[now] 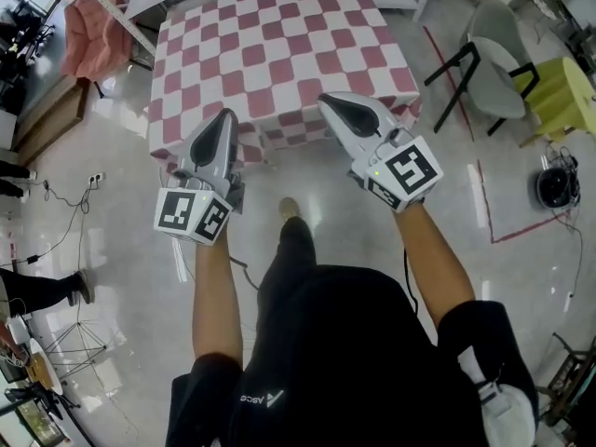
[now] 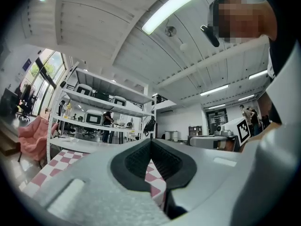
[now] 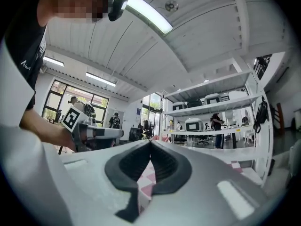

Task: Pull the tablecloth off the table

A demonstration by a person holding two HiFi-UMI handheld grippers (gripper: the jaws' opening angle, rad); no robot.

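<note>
ahead: table under tablecloth [image 1: 279, 45] blocks | right: chair [image 1: 498, 77] near table corner | left: floor [image 1: 102, 156] open

Logged grey chair [image 1: 498, 68]. Yellow seat [image 1: 559, 91] just right of chair. Red floor tape [image 1: 494, 240] near chair, below it. Pink cloth [image 1: 93, 35] well left of chair.

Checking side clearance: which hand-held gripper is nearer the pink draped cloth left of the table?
Left. The left hand-held gripper sits below-right of the pink draped cloth; the right hand-held gripper is farther right, beyond it.
</note>
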